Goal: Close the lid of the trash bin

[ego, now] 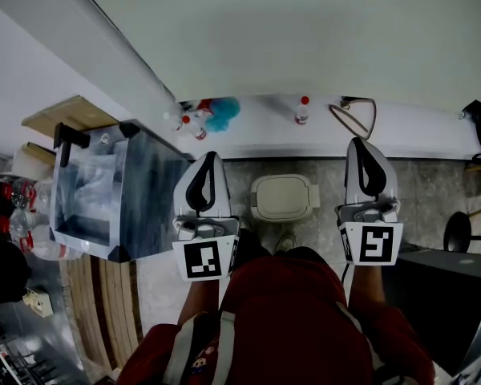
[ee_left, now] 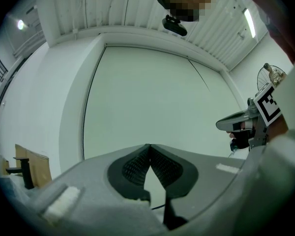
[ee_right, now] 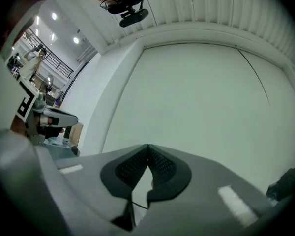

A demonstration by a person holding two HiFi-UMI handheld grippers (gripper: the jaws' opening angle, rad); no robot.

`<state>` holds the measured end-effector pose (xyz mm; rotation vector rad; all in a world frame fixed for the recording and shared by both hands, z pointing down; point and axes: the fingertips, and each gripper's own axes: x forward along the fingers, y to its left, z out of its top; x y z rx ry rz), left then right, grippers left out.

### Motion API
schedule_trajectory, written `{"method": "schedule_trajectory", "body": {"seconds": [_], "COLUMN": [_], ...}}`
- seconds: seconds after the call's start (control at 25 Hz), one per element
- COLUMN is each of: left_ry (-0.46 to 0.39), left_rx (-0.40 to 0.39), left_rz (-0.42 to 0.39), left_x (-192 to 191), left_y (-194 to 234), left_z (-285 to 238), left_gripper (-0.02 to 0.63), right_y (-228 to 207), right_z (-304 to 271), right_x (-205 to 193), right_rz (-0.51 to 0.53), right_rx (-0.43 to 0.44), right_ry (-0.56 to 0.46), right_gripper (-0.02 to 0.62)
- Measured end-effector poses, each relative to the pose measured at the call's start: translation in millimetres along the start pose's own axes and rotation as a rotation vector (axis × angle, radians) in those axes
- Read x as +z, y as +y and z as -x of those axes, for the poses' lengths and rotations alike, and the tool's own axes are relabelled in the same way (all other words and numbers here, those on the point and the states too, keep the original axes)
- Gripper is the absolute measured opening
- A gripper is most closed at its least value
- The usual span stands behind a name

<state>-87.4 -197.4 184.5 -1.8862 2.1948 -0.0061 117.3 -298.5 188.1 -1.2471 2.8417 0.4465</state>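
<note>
In the head view a small beige trash bin (ego: 284,197) stands on the tiled floor by the wall, and from above its lid looks flat on top. My left gripper (ego: 212,157) is held up left of the bin and is shut with nothing in it. My right gripper (ego: 358,142) is held up right of the bin, also shut and empty. Both point at the pale wall. In the left gripper view the left gripper (ee_left: 149,145) has its tips together, as does the right gripper (ee_right: 148,145) in the right gripper view. Neither gripper view shows the bin.
A clear plastic box (ego: 112,191) on a stand is close at the left. Bottles (ego: 303,110) and a blue duster (ego: 223,112) stand on a white ledge along the wall. A black round base (ego: 458,233) and a dark cabinet (ego: 453,283) are at the right.
</note>
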Motion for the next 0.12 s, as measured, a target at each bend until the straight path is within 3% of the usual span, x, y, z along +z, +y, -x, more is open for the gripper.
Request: {"method": "schedule_trajectory", "body": {"seconds": [0.12], "left_ry": [0.014], "left_rx": [0.001], "left_rz": [0.002], "left_x": [-3.5], "left_y": [-2.1], "left_z": [-1.0], "left_gripper": [0.0], "right_y": [-2.9], "right_z": [0.1], "right_x": [-2.6], "right_rz": [0.002], "right_rx": [-0.002], "right_ry": [0.004], "right_gripper": [0.0]}}
